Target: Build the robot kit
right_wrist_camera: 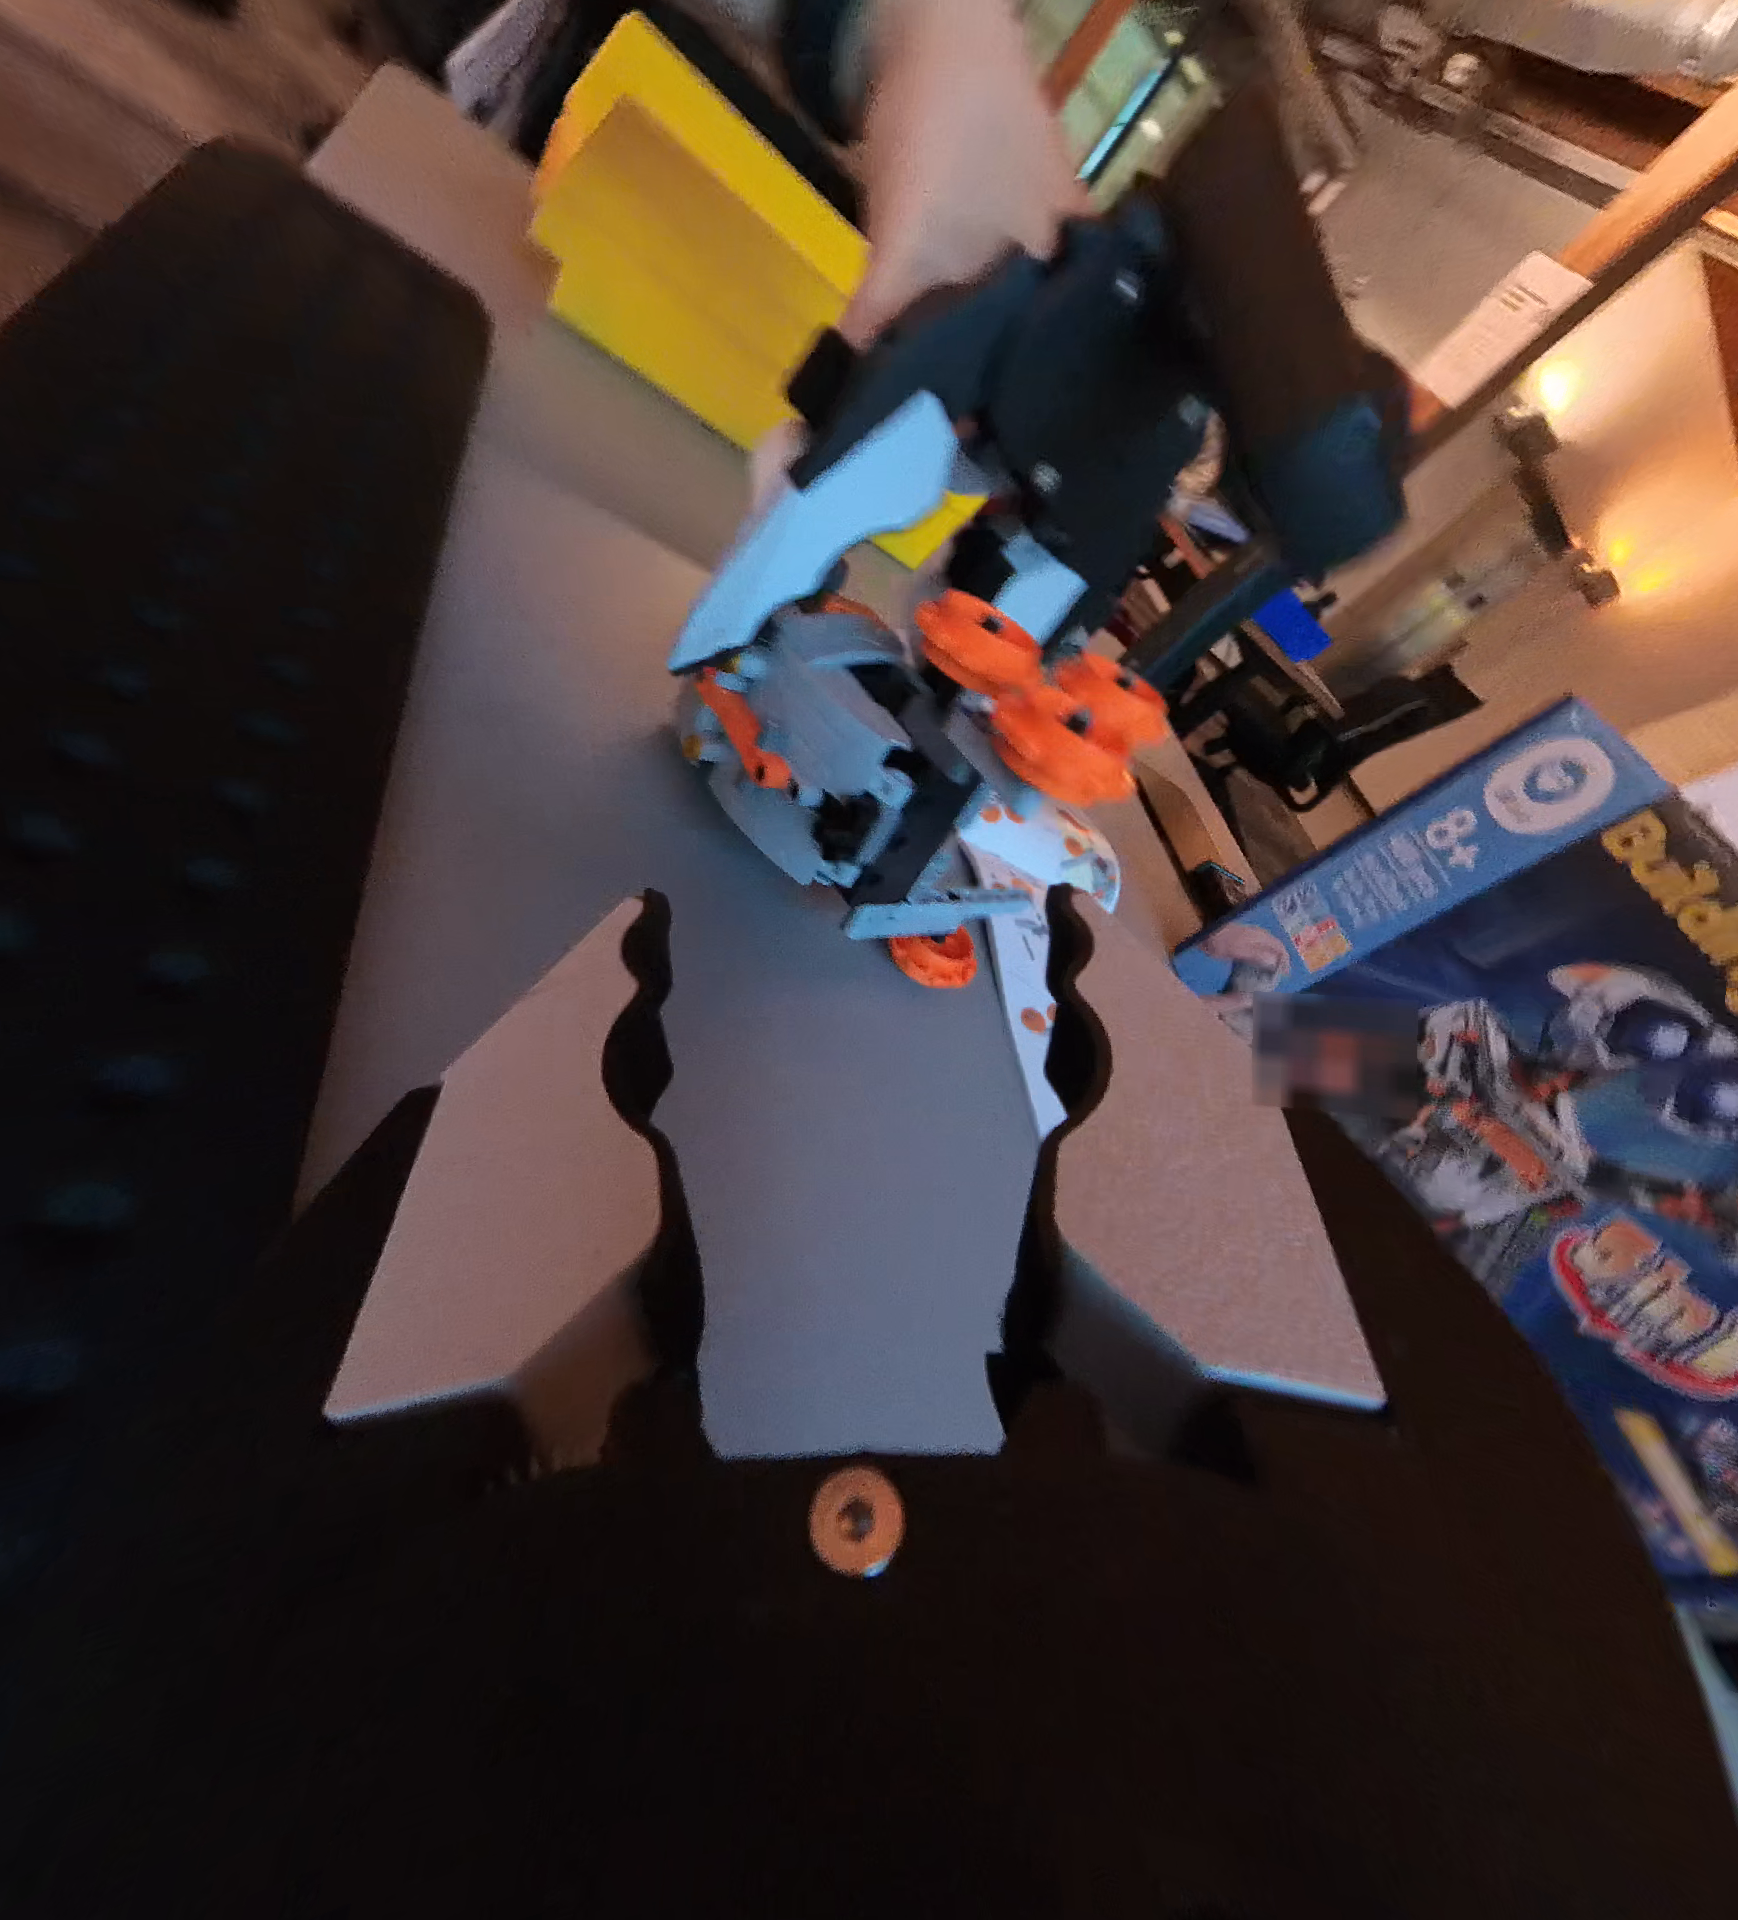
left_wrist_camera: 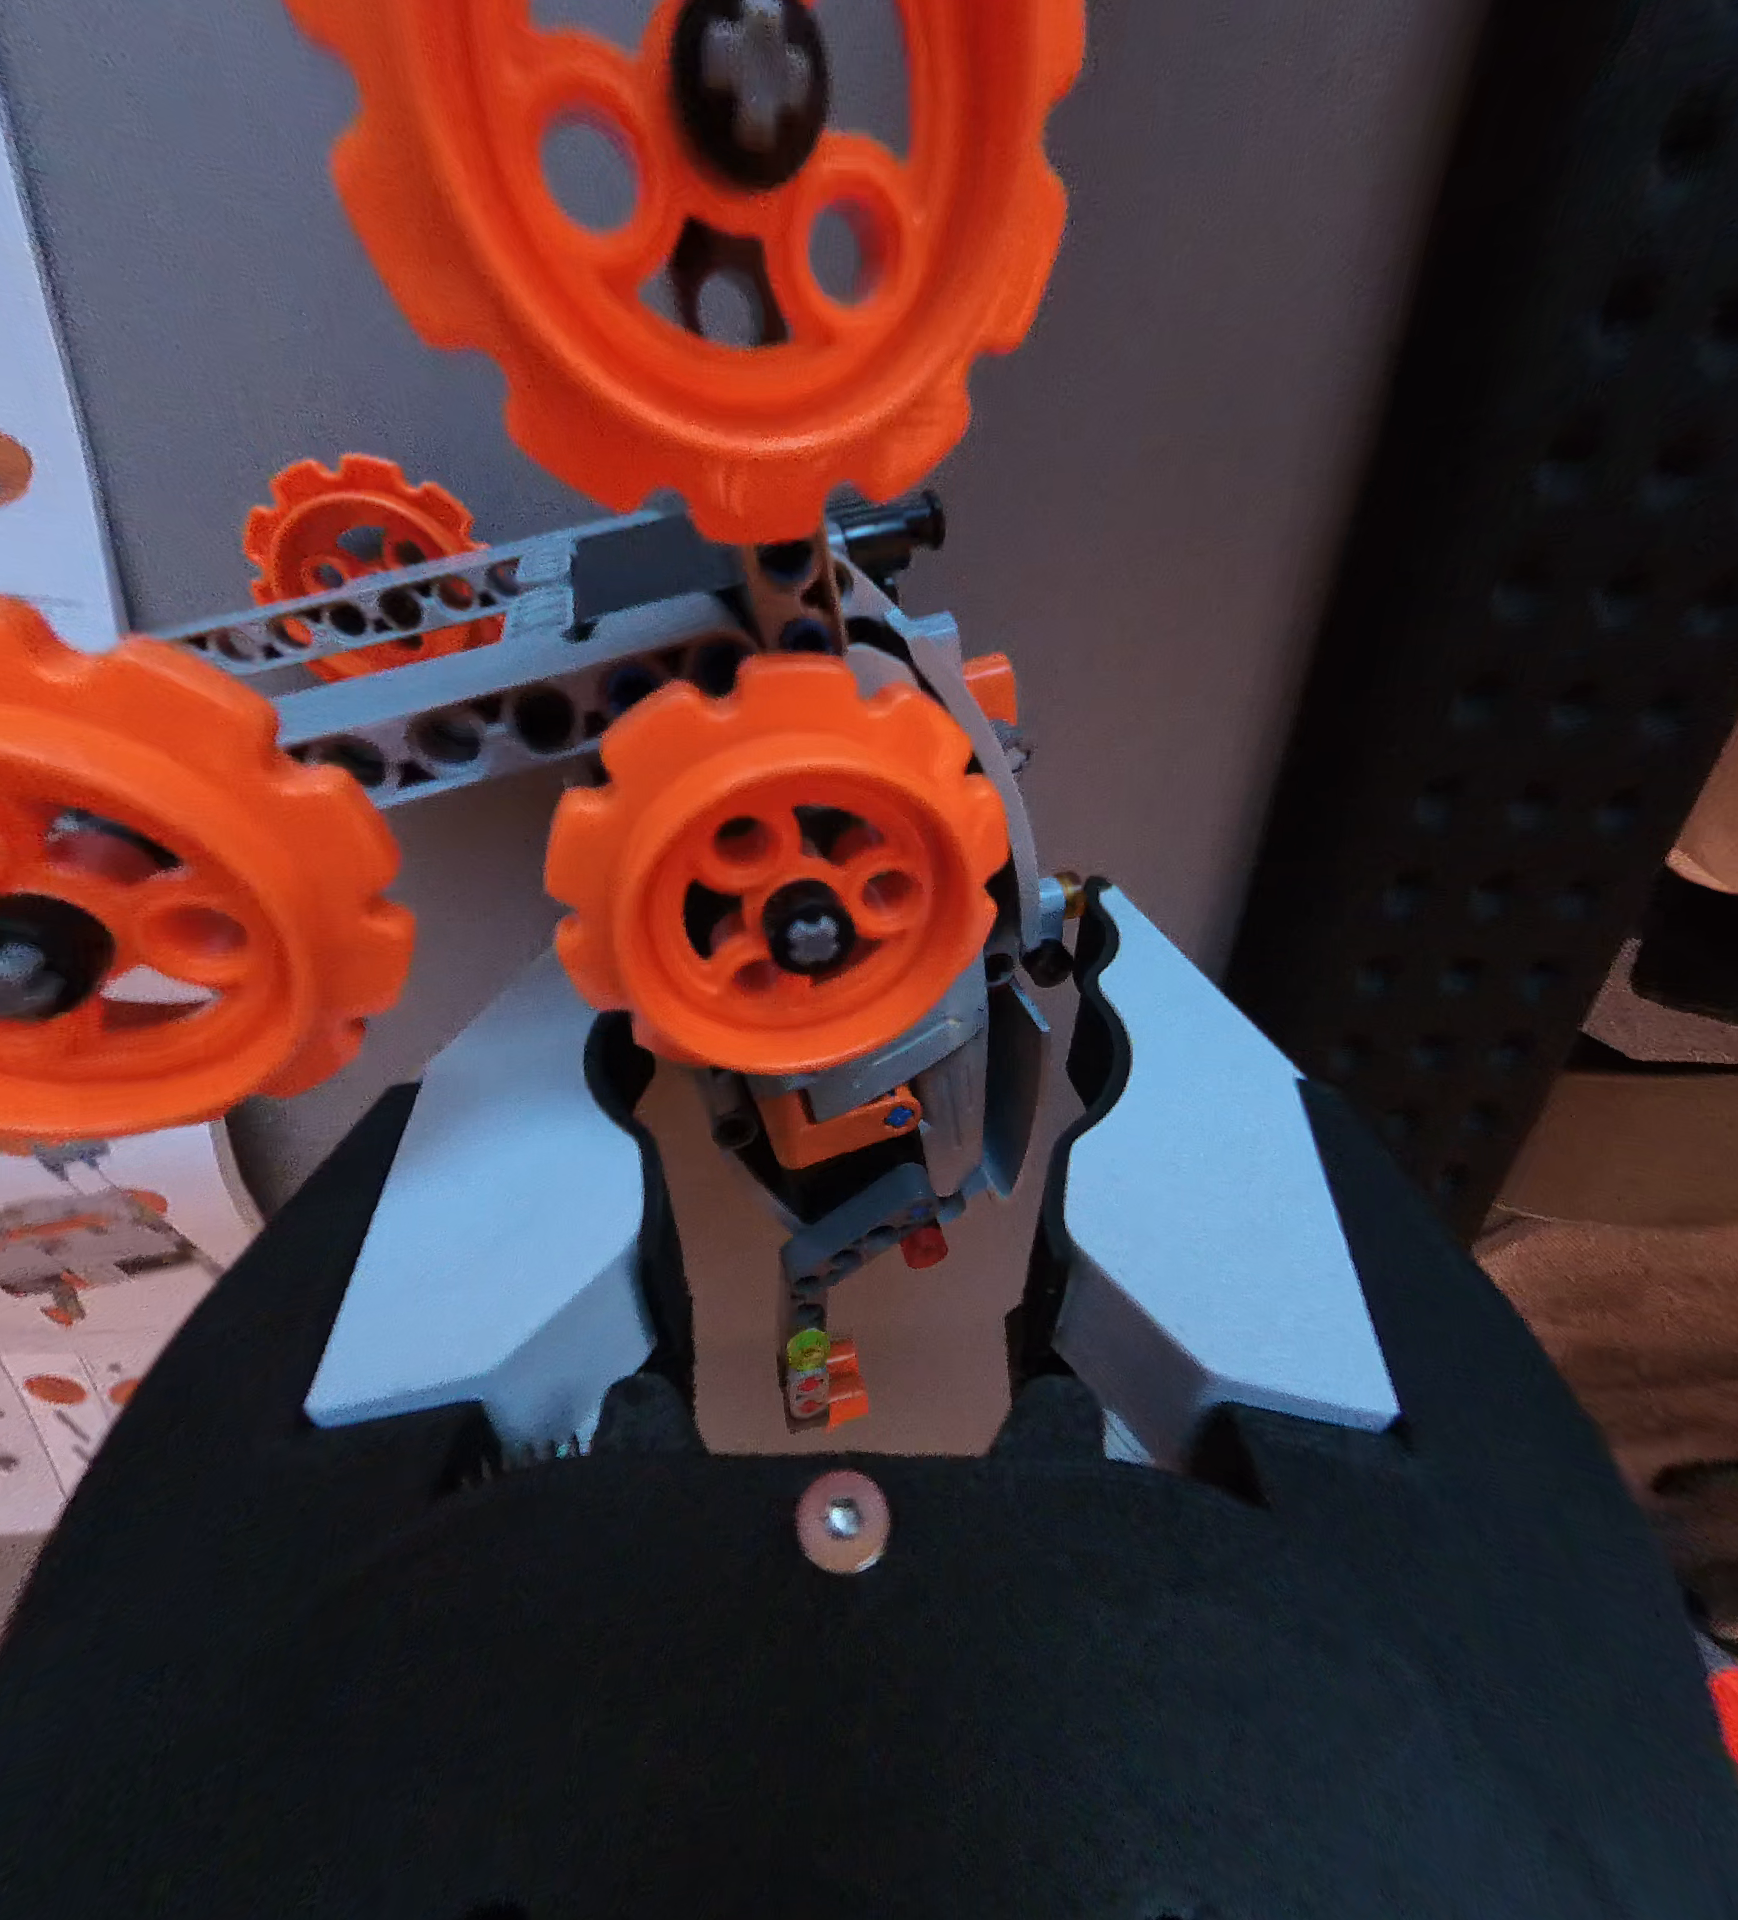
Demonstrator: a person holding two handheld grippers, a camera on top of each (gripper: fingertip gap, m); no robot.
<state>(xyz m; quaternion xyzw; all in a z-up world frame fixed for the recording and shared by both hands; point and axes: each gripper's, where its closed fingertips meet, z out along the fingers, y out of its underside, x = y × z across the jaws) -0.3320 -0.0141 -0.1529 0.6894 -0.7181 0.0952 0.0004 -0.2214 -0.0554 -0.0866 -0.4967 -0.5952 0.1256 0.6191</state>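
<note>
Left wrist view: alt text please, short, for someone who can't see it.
The left gripper has its two grey fingers on either side of a grey and orange building-brick model, jaws not fully closed. Four orange toothed wheels on the model fill the upper frame, the nearest just above the fingertips. A printed instruction sheet lies at left on the grey table.

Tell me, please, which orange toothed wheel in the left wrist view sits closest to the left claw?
The mid-sized wheel at centre, directly above the left claw; the other three stand farther off.
</note>
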